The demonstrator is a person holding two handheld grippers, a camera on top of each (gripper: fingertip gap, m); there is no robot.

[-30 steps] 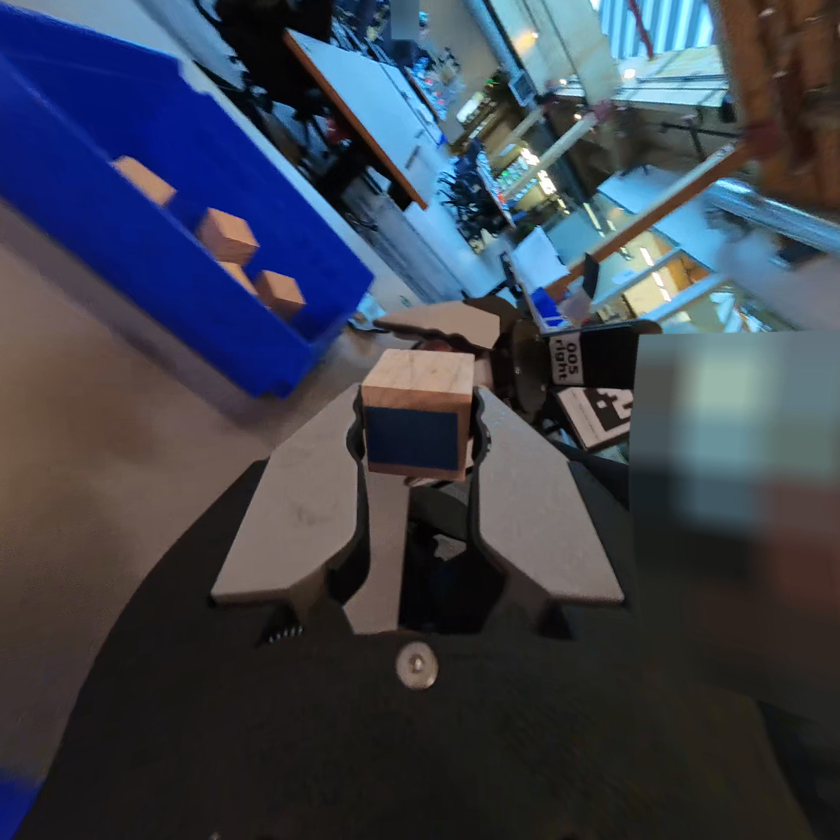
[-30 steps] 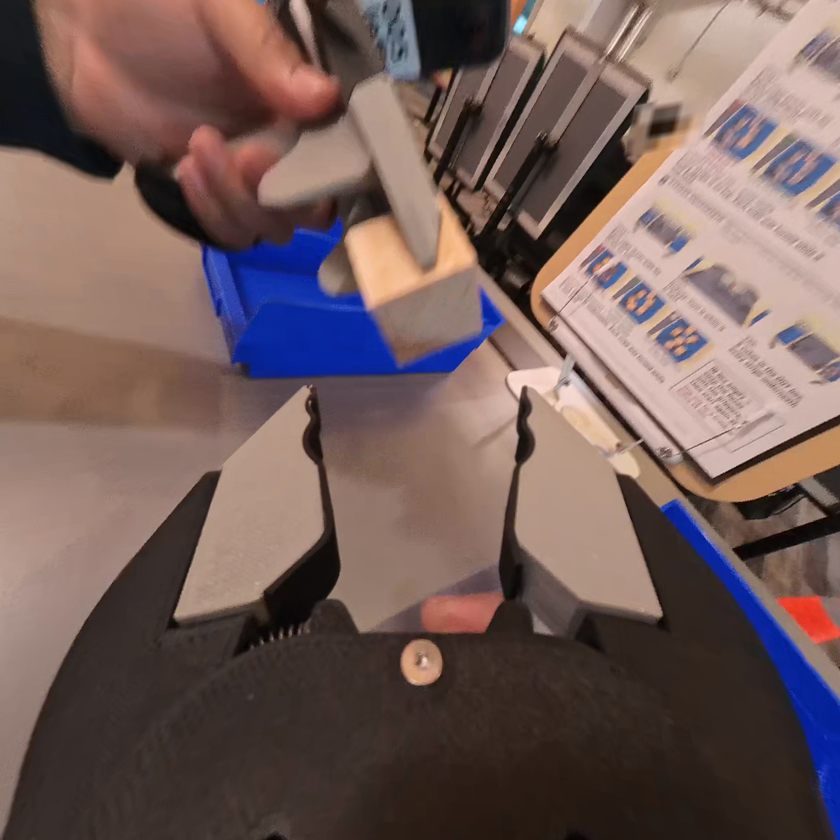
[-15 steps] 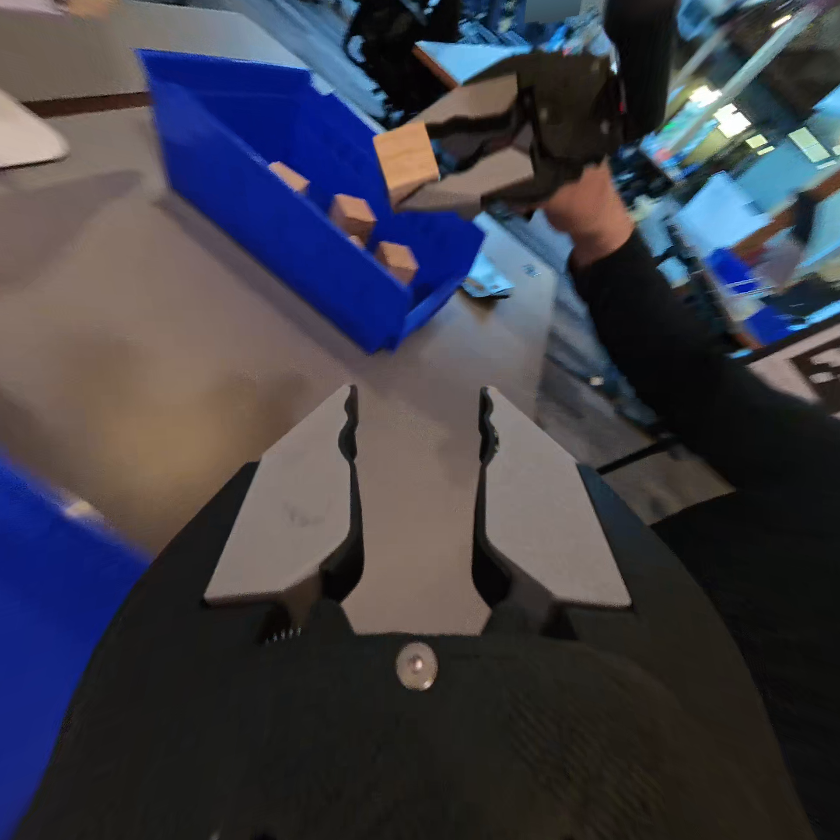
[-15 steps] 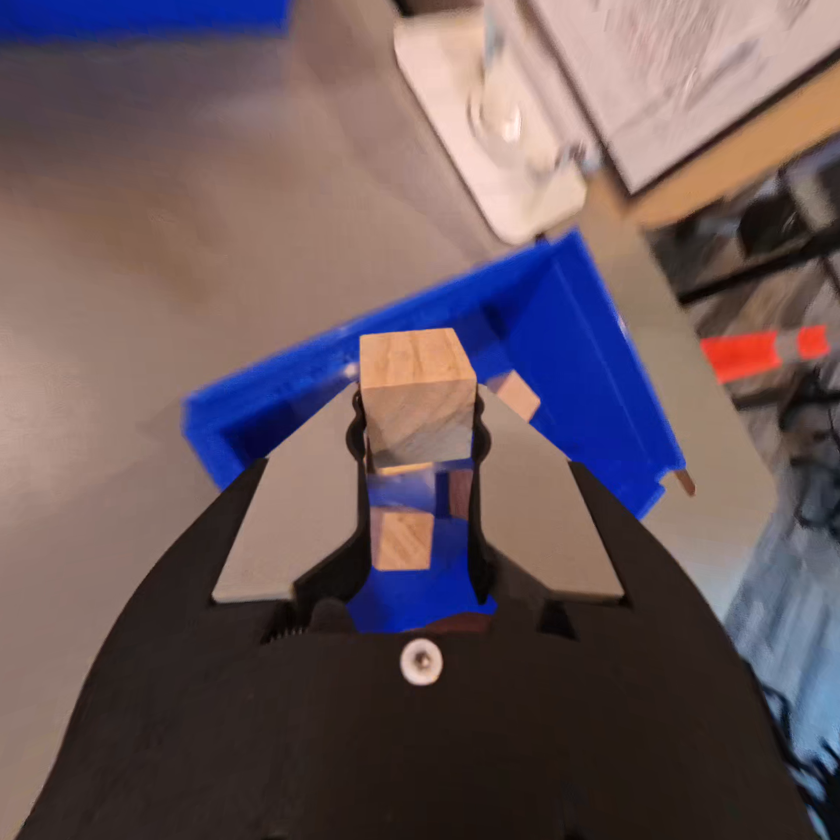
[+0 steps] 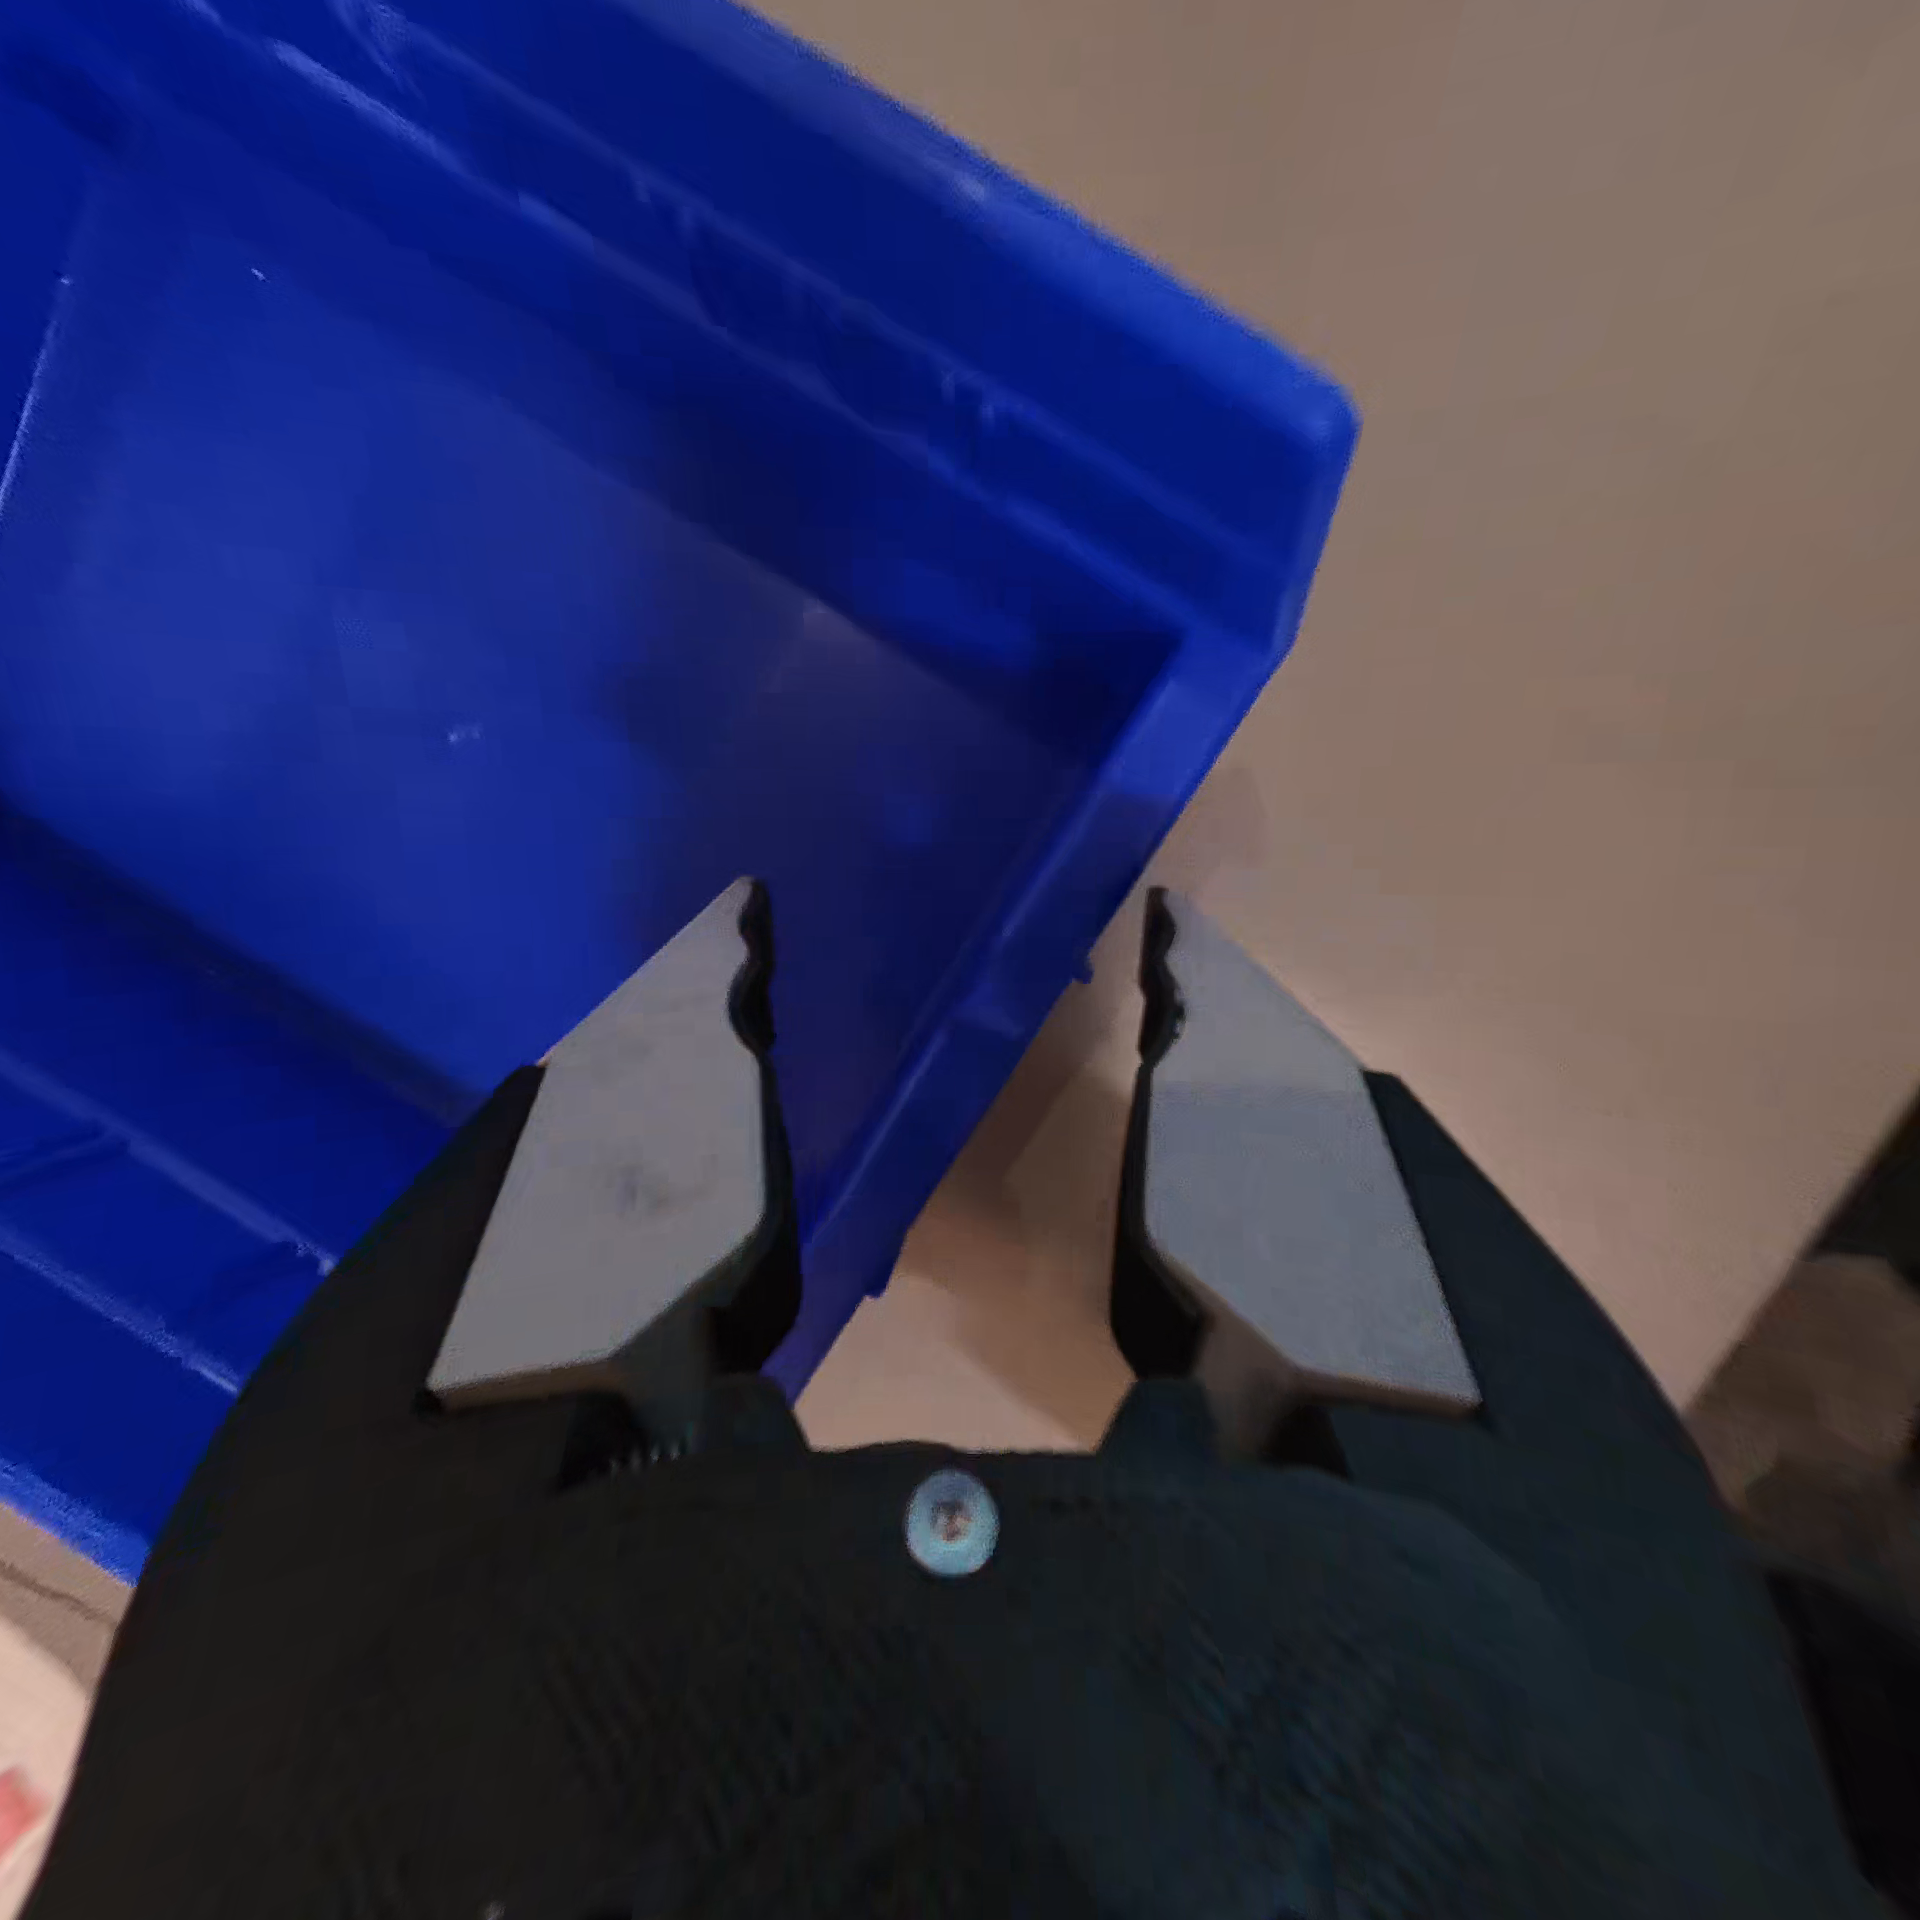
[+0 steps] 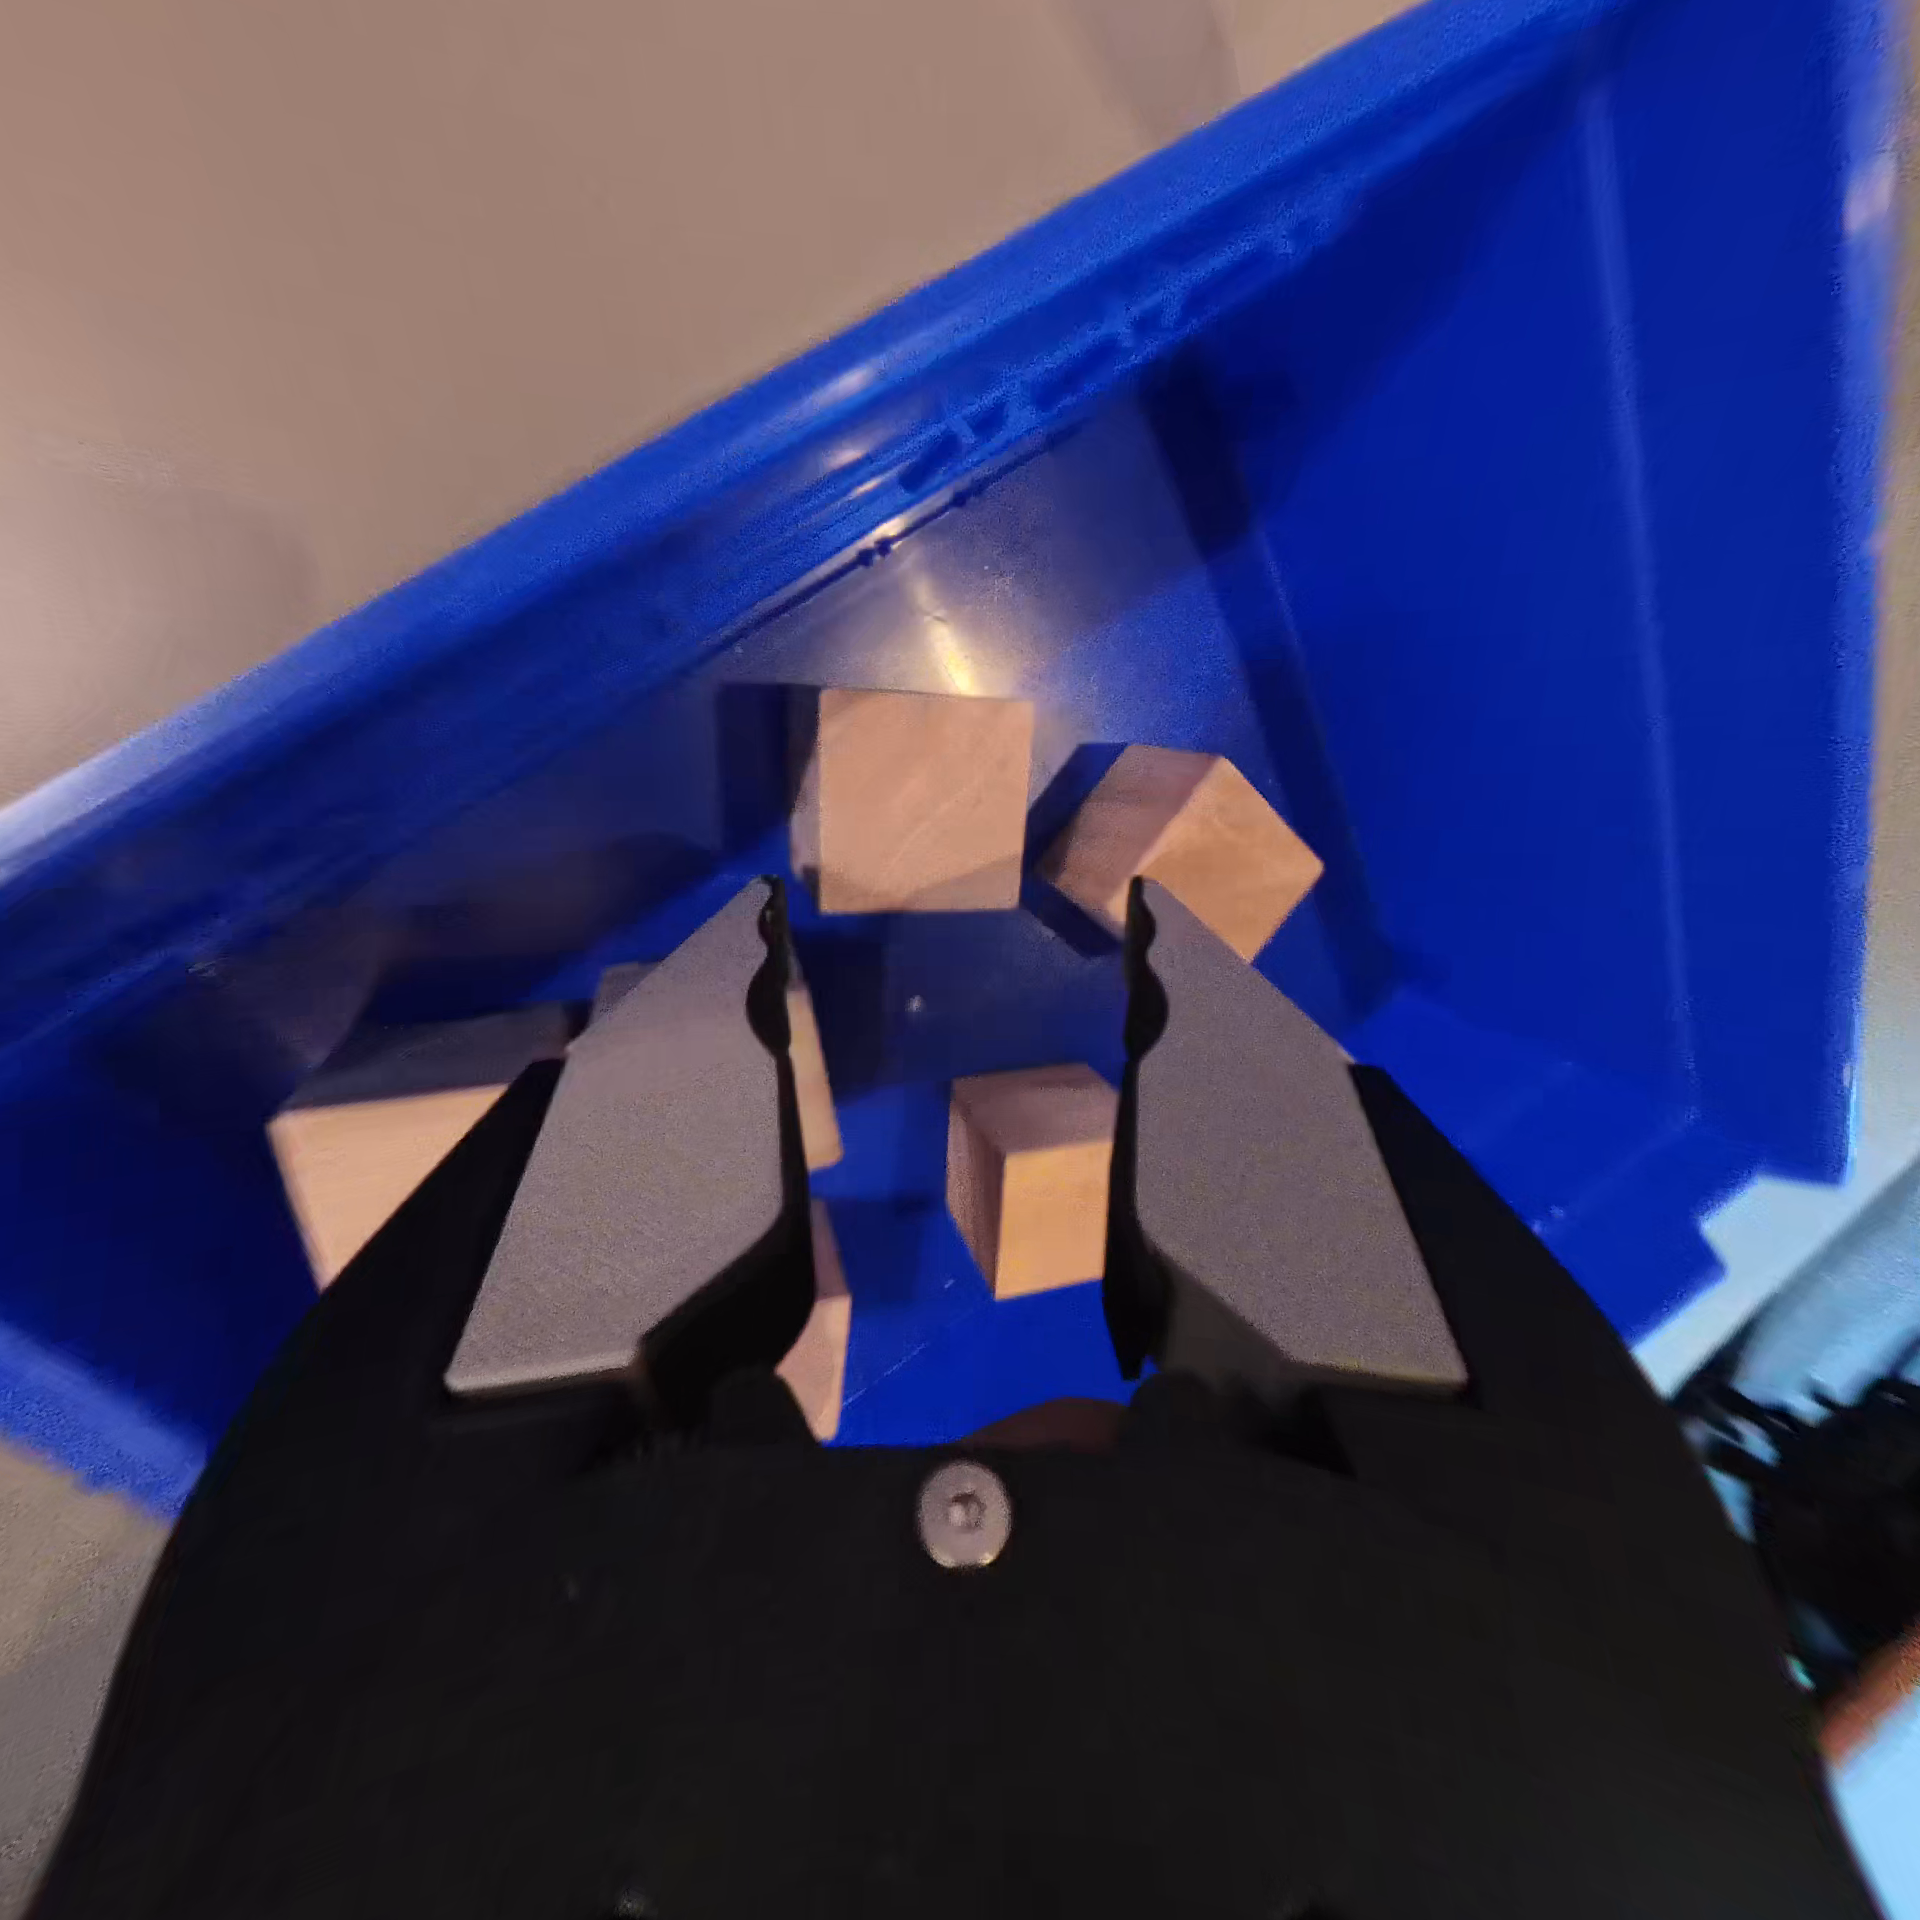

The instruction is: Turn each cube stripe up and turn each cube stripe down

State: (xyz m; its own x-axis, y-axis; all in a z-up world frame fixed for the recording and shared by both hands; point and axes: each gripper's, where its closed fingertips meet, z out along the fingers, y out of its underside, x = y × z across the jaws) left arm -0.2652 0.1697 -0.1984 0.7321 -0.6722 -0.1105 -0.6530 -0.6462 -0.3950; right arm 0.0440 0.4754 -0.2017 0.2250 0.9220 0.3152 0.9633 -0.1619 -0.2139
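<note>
In the right wrist view my right gripper point(image 6: 951, 894) is open and empty, hovering over a blue bin point(image 6: 1558, 520) that holds several plain-faced wooden cubes. One cube point(image 6: 920, 800) lies just beyond the fingertips, another point(image 6: 1184, 842) to its right, one point(image 6: 1029, 1174) between the fingers below. More cubes point(image 6: 384, 1153) are partly hidden by the left finger. No blue stripe shows on any of them. In the left wrist view my left gripper point(image 5: 951, 904) is open and empty over the corner of another blue bin point(image 5: 1226, 582); the part of its inside that shows holds no cube.
The bins sit on a beige-grey table point(image 5: 1610, 416). The table's edge point(image 5: 1787, 1299) runs at the lower right of the left wrist view, with a dark floor beyond it. Bare tabletop point(image 6: 416, 260) lies beyond the cube bin in the right wrist view.
The left gripper handed the striped cube to the right gripper and swung down over a bin. The right gripper carried the cube over its bin and has opened; the cube is out of its fingers.
</note>
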